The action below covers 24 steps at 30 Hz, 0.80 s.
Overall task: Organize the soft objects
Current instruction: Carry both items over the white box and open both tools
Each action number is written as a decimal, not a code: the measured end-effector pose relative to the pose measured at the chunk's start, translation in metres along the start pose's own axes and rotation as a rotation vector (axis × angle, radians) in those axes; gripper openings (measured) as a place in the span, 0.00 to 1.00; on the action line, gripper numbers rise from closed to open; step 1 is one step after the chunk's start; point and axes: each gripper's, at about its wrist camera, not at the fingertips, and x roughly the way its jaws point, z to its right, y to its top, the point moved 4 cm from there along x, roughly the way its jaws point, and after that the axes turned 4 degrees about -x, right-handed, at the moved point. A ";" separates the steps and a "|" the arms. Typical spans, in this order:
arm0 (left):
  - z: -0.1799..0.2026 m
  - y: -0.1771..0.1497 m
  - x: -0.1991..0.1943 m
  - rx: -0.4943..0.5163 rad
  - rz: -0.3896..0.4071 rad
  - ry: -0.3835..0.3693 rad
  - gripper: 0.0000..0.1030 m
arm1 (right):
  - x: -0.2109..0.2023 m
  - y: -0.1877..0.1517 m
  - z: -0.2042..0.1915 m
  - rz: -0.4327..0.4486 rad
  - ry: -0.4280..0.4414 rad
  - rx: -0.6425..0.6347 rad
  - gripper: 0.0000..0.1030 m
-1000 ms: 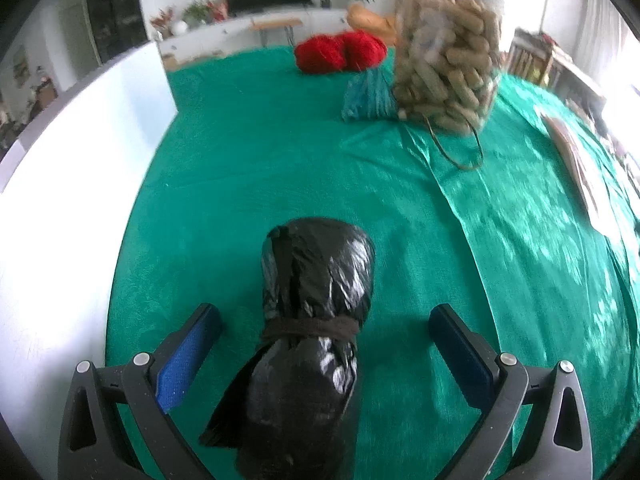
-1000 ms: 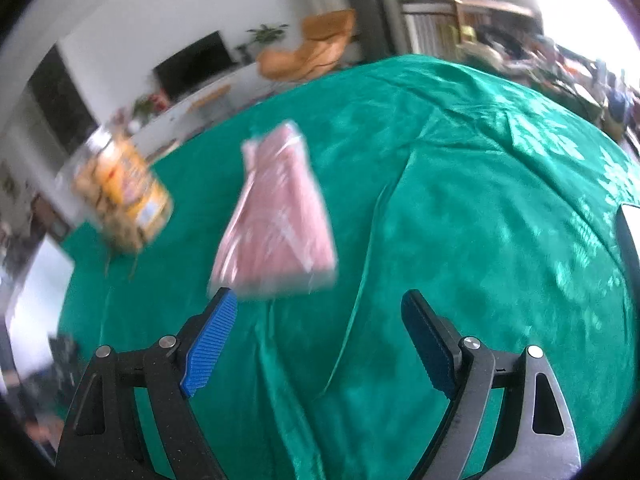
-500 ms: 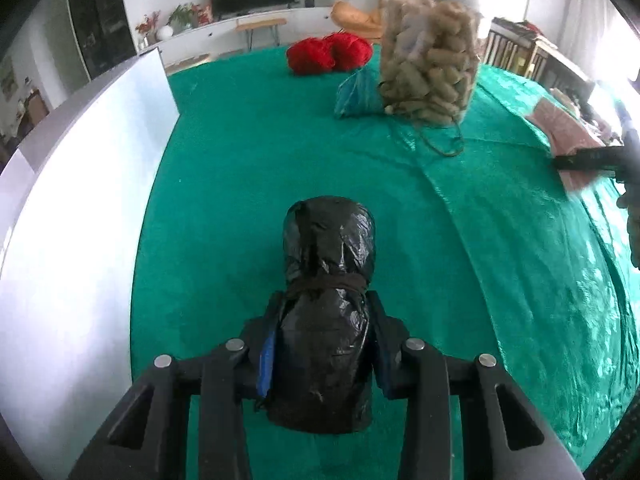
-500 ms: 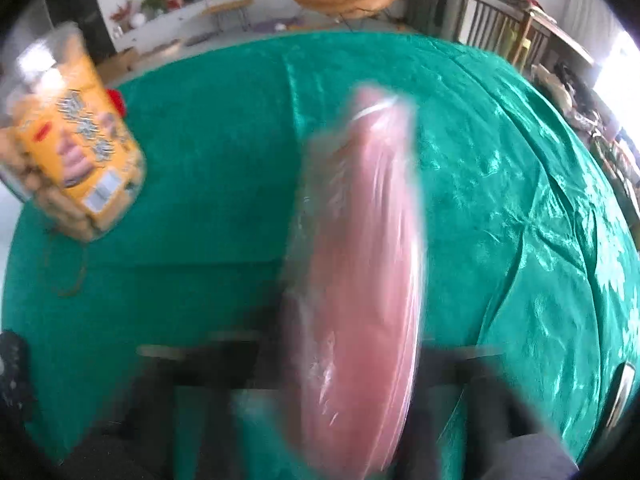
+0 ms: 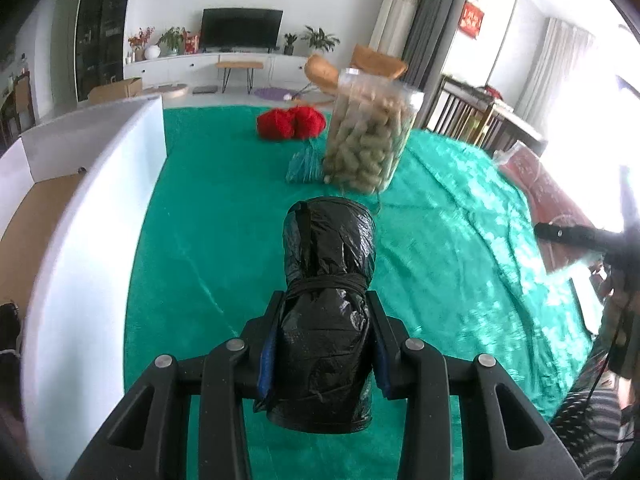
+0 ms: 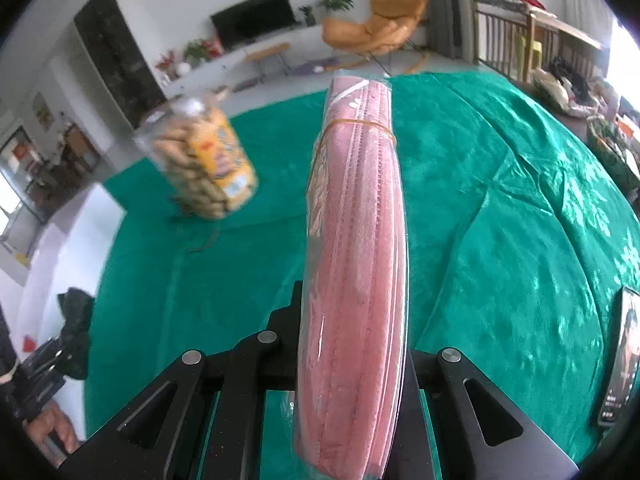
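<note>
My left gripper is shut on a black plastic bag roll tied with a black band, held above the green tablecloth. My right gripper is shut on a flat pink pack in clear wrap, held on edge above the cloth; it also shows at the right of the left wrist view. Red yarn balls and a teal yarn bundle lie at the far side of the table.
A white open box stands along the table's left edge. A clear jar of peanuts stands near the yarn, also in the right wrist view. A phone lies at the right edge.
Both grippers closed from open: the left on the black bag roll, the right on the pink pack. Both objects have since been lifted off the cloth.
</note>
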 end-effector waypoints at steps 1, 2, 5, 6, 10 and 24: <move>-0.001 0.001 -0.006 -0.004 0.010 0.000 0.36 | -0.002 0.002 0.000 0.007 0.007 -0.009 0.13; -0.002 0.002 -0.012 -0.010 0.019 -0.002 0.36 | -0.005 0.003 -0.005 0.015 0.013 -0.022 0.13; -0.010 0.005 -0.035 -0.058 0.045 -0.031 0.36 | -0.013 0.004 -0.025 0.023 0.038 -0.054 0.13; -0.013 0.006 -0.042 -0.071 0.053 -0.040 0.36 | -0.015 0.004 -0.036 0.024 0.053 -0.067 0.13; -0.043 0.020 -0.094 -0.124 0.133 -0.034 0.36 | -0.019 0.000 -0.099 0.028 0.148 -0.167 0.13; -0.259 -0.028 -0.214 -0.385 0.205 0.582 0.99 | 0.008 -0.045 -0.404 -0.200 0.718 -0.409 0.73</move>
